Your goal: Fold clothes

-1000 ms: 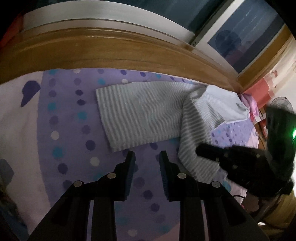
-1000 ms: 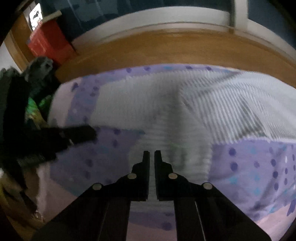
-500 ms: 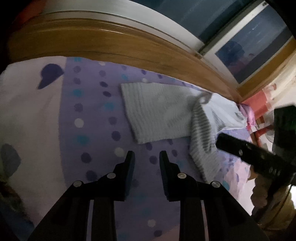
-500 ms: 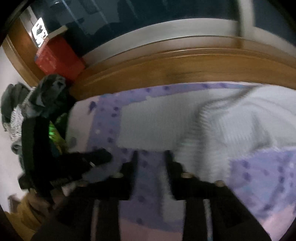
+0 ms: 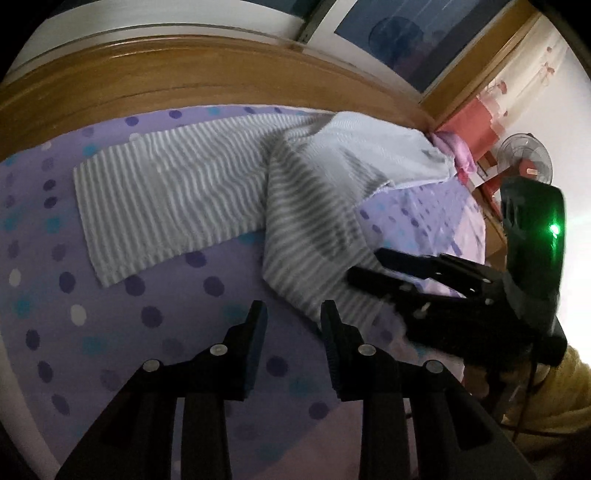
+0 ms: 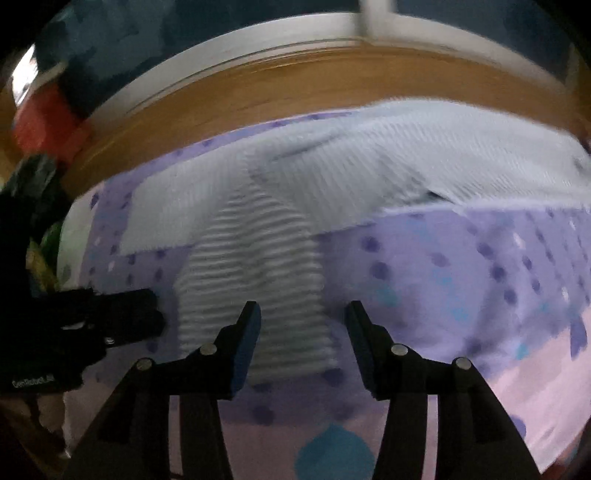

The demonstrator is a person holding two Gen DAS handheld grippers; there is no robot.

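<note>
Purple dotted bedsheet (image 5: 155, 317) fills the near ground, and right at the front of the left wrist view the left gripper (image 5: 293, 325) hangs over bare sheet, jaws part-way apart and opening, nothing between them. Just past its right finger lies the near end of the striped garment (image 5: 306, 236), a sleeve running down toward us, close but not touching. Over on the right of that view the right gripper (image 5: 373, 266) reaches in above the sleeve's end, a green light glowing on its body.

Switch to the right wrist view, blurred: its jaws (image 6: 301, 325) stand apart and are closing, with the sleeve's striped cuff (image 6: 255, 295) lying on the sheet between and just beyond the fingers; the pads are not pressing on it. The left gripper (image 6: 151, 314) pokes in from the left, just beside the sleeve's edge.

Further back the garment spreads out flat, one striped part stretching left, the pale body going right. Behind it runs the wooden bed frame (image 5: 184, 70), then a white sill and dark window (image 5: 399, 33). A fan (image 5: 524, 158) stands far right.
</note>
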